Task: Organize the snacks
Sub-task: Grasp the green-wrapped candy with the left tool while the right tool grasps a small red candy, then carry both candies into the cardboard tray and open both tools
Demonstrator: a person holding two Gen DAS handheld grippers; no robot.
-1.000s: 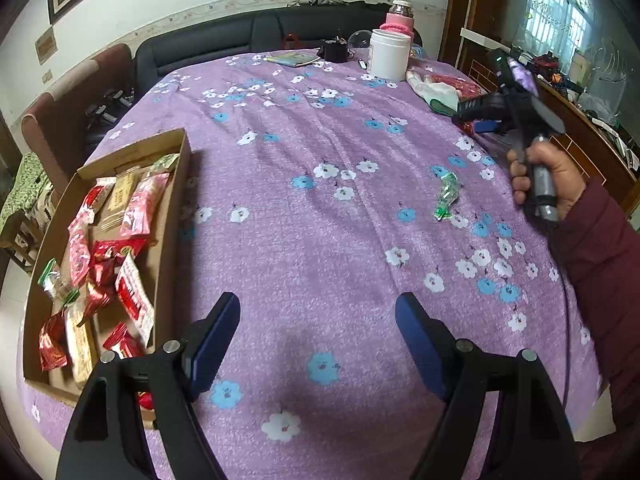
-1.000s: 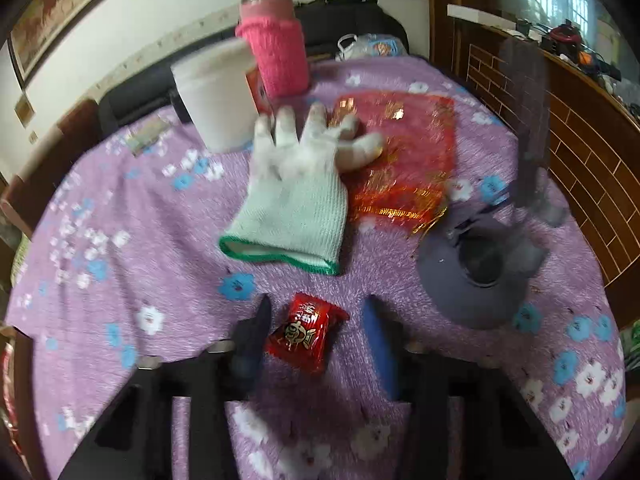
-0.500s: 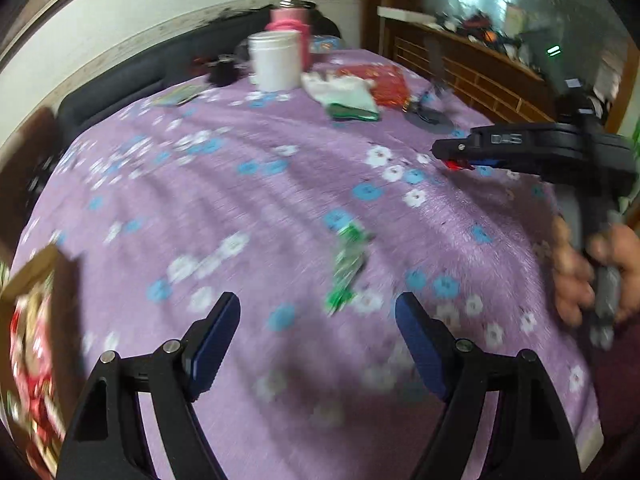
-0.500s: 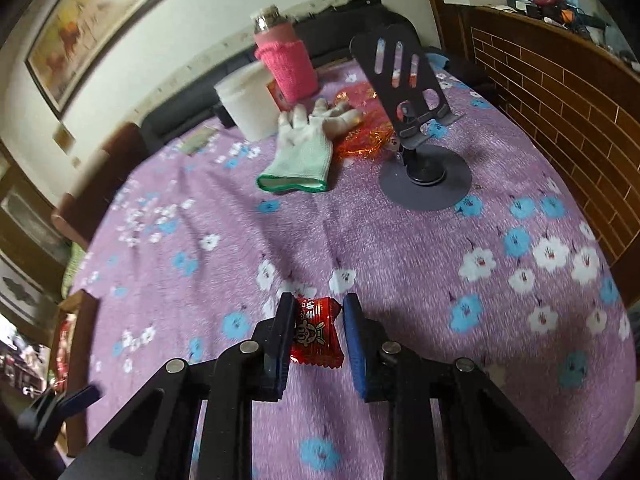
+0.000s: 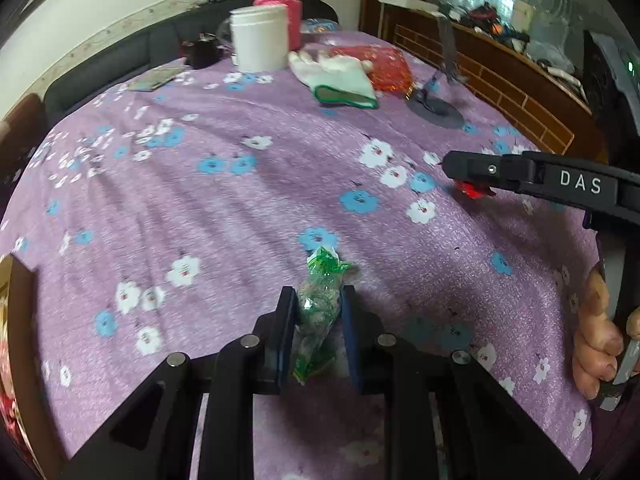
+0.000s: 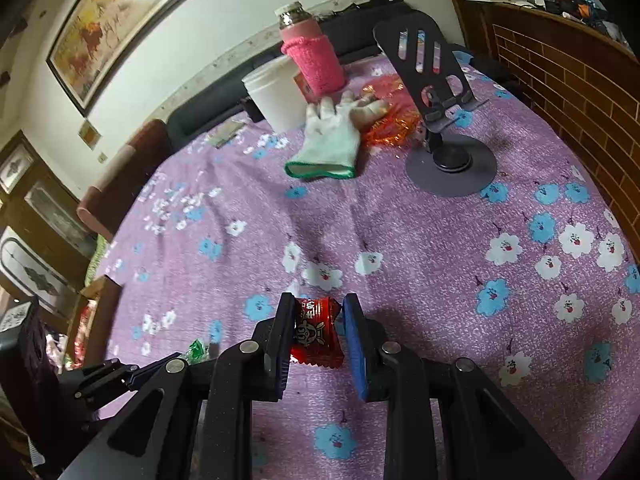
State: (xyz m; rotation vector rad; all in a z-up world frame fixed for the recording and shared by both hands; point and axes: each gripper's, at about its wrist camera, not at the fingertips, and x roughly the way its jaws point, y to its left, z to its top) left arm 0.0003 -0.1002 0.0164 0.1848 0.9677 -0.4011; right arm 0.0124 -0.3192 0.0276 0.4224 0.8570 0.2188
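Observation:
My left gripper (image 5: 318, 300) is shut on a green snack packet (image 5: 318, 308) just above the purple flowered tablecloth (image 5: 240, 208). My right gripper (image 6: 318, 312) is shut on a red snack packet (image 6: 316, 332); it also shows at the right of the left wrist view, where the red packet (image 5: 472, 190) peeks out under its fingers. The cardboard snack box (image 6: 86, 320) with red packets lies at the table's left edge, and its corner (image 5: 16, 288) shows in the left wrist view. The left gripper and the green packet (image 6: 196, 350) appear low left in the right wrist view.
At the far side stand a white tub (image 6: 276, 96), a pink-sleeved flask (image 6: 310, 60), a white glove (image 6: 332, 140), a red foil bag (image 6: 388, 120) and a black phone stand (image 6: 444, 128). A brick-pattern cabinet (image 6: 560, 80) runs along the right.
My left gripper swung right from the box to the green packet and closed on it. My right gripper closed on the red packet and drew back from the glove.

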